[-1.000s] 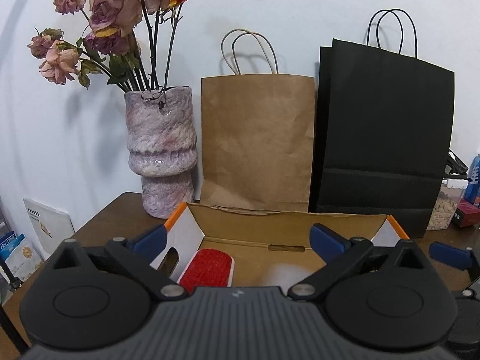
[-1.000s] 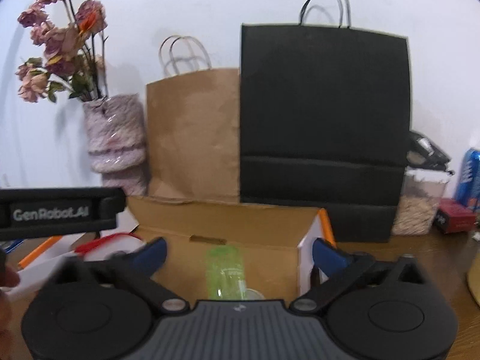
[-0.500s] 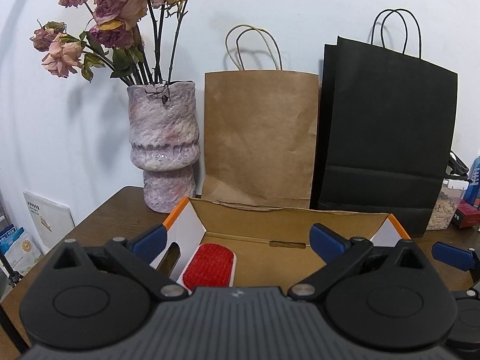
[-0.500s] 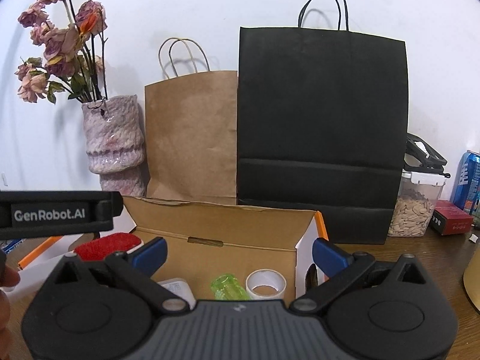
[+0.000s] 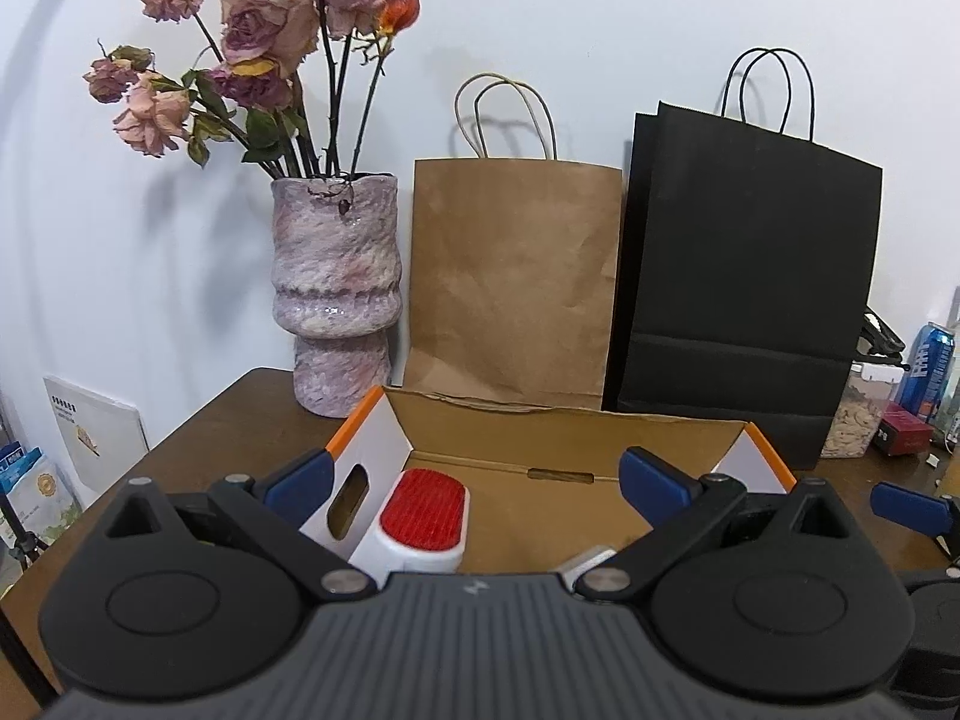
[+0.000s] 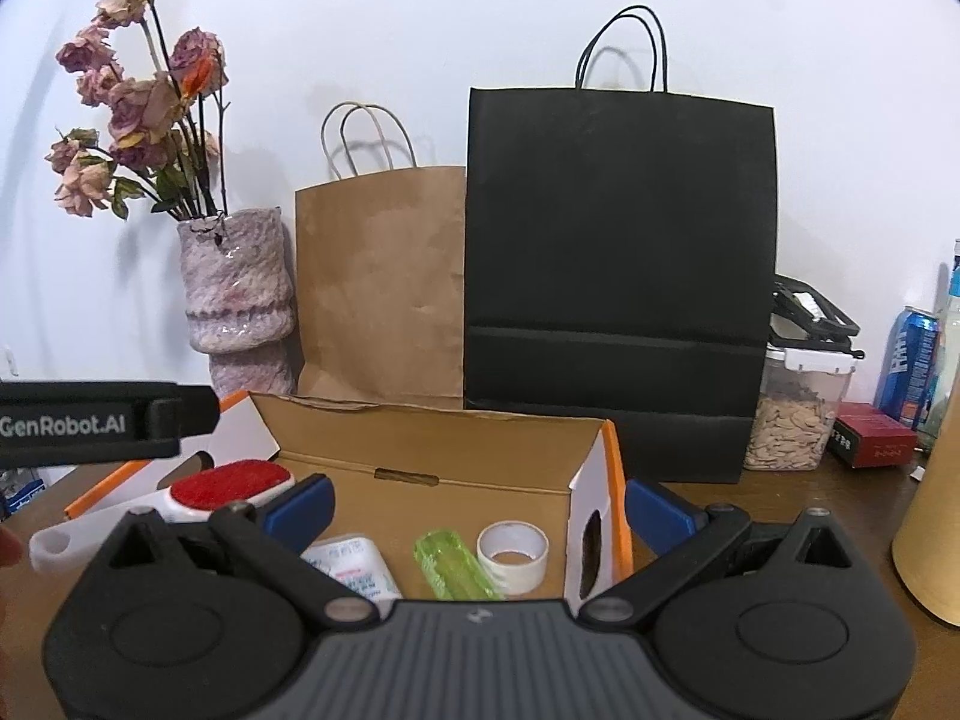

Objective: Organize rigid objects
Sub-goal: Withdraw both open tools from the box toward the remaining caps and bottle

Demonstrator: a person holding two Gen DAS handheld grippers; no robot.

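At the far left stands a mottled pink vase (image 5: 335, 294) of dried roses (image 5: 264, 36) on the dark wooden tabletop (image 5: 240, 414), then a creased brown paper bag (image 5: 516, 276) and a matte black paper bag (image 5: 750, 276) against the white wall. In front lies the open cardboard box (image 5: 540, 438), white outside with orange edges. The left wrist view shows only the red-bristled lint brush (image 5: 426, 507) at the box's left end, white-bodied and rounded. The right wrist view shows more of the box floor: a white packet (image 6: 354, 564), a translucent green ribbed piece (image 6: 453, 564) and a roll of white tape (image 6: 513, 552), with the brush handle sticking out over the left wall. That view also takes in, to the right, a clear jar of seeds (image 6: 792, 414), a red carton (image 6: 876, 438) and a blue can (image 6: 912, 360). The left tool (image 5: 474, 474) is spread wide, its blue-tipped fingers either side of the brush and gripping nothing. The right tool (image 6: 480, 504) is likewise spread wide and empty, above the box's near edge.
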